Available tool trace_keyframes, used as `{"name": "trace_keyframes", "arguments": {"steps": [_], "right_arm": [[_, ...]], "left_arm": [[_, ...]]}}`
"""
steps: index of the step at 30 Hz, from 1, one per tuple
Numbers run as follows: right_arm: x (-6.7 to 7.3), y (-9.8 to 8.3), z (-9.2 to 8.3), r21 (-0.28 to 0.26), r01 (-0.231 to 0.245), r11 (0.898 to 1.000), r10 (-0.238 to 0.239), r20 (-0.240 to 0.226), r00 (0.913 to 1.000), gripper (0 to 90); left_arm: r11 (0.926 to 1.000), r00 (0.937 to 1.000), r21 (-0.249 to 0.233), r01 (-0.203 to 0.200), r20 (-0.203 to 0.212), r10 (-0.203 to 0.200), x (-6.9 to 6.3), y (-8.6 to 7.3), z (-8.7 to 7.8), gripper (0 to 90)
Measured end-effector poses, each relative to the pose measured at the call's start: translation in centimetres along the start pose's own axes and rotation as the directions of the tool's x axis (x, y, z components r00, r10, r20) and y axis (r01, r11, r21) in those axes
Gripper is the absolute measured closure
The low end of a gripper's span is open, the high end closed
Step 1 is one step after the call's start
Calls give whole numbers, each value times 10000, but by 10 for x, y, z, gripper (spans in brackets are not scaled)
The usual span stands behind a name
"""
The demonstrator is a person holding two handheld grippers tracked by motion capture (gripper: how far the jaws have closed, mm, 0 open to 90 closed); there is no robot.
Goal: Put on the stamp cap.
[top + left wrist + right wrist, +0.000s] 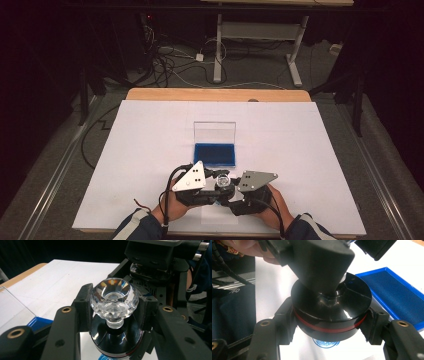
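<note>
Nearest the lens, your left gripper (113,315) clamps its black jaws on the faceted, clear crystal-like knob (114,300) of a round stamp, while your right gripper (329,322) is closed around the stamp's glossy black base (332,315), ringed by a thin red band. The stamp sits low over the white sheet (150,150) at the near edge of the table, just in front of you, with a blue round imprint (325,343) showing on the paper beneath it. The two-handed hold looks meant to steady the body while the knob is pressed or lifted. Just beyond lies the open ink pad (214,154): a felt-like blue rectangle in a blue tray, its clear plastic lid (214,133) standing upright behind it.
</note>
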State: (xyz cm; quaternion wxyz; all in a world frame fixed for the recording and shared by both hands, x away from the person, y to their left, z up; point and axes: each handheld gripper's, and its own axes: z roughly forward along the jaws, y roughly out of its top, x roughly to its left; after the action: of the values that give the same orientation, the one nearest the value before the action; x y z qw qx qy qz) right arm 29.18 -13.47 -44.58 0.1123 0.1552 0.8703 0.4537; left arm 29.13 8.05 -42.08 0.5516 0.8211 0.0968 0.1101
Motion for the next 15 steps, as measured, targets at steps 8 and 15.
{"name": "trace_keyframes", "arguments": {"steps": [8,15], "right_arm": [[1,-1,0,40,161,9999,-161,-24,9999,390],[0,-1,-1,6,192,9998,-192,13,9998,390]], "left_arm": [[9999,9997,-99,114,209,-112,2,-1,0,542],[9993,9984,-81,373,439,-369,5,-2,-1,542]]}}
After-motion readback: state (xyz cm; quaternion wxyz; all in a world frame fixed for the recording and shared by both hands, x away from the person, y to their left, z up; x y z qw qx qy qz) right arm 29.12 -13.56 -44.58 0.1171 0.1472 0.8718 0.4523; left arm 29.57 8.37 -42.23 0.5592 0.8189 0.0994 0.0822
